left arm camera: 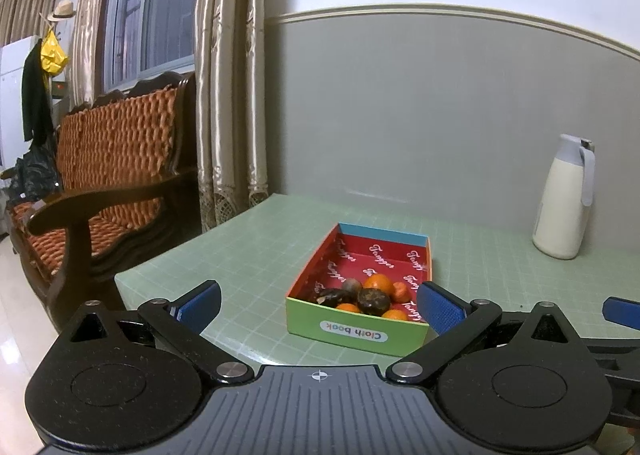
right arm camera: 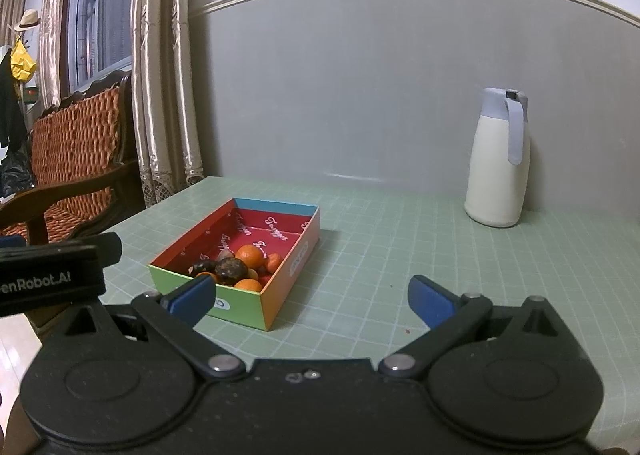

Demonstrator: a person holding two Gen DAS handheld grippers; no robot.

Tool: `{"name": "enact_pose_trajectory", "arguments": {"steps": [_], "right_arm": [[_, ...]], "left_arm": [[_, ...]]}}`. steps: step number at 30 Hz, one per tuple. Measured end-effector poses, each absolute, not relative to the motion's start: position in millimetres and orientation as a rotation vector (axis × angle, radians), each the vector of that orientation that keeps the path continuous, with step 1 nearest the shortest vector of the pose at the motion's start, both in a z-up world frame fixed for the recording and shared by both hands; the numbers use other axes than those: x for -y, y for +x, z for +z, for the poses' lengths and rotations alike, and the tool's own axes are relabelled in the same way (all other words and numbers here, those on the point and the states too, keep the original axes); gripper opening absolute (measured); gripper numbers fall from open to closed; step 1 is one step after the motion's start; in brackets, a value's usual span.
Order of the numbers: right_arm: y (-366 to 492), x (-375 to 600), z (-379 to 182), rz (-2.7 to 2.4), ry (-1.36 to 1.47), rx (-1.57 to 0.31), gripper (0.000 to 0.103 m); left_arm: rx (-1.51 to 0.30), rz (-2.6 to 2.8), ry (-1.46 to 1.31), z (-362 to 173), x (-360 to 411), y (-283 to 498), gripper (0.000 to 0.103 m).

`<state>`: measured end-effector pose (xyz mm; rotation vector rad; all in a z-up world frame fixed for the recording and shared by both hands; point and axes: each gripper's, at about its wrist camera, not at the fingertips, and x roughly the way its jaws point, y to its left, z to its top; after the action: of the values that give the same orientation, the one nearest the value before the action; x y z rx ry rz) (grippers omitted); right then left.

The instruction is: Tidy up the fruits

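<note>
Now both grippers, left gripper (left arm camera: 320,305) and right gripper (right arm camera: 312,297), are held spread and empty; the fruits (left arm camera: 370,297) are piled in the box (left arm camera: 356,329) just ahead, so 1 should be approached squarely.

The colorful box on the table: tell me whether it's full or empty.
Partly filled. The box holds a cluster of fruits at its near end only; the far half shows bare red lining.

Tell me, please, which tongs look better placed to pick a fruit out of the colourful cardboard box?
Left, probably: the left tongs face the colourful cardboard box squarely, open; the right tongs sit off to its right.
</note>
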<state>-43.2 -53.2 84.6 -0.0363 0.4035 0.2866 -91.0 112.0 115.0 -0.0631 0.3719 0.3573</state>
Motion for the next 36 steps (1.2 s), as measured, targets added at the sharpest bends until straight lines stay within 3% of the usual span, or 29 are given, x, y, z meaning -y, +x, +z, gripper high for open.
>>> {"name": "enact_pose_trajectory", "arguments": {"steps": [36], "right_arm": [[-36.1, 41.8, 92.3, 0.287, -0.036, -0.395, 0.103]], "left_arm": [[-0.360, 0.339, -0.068, 121.6, -109.1, -79.0, 0.103]]}}
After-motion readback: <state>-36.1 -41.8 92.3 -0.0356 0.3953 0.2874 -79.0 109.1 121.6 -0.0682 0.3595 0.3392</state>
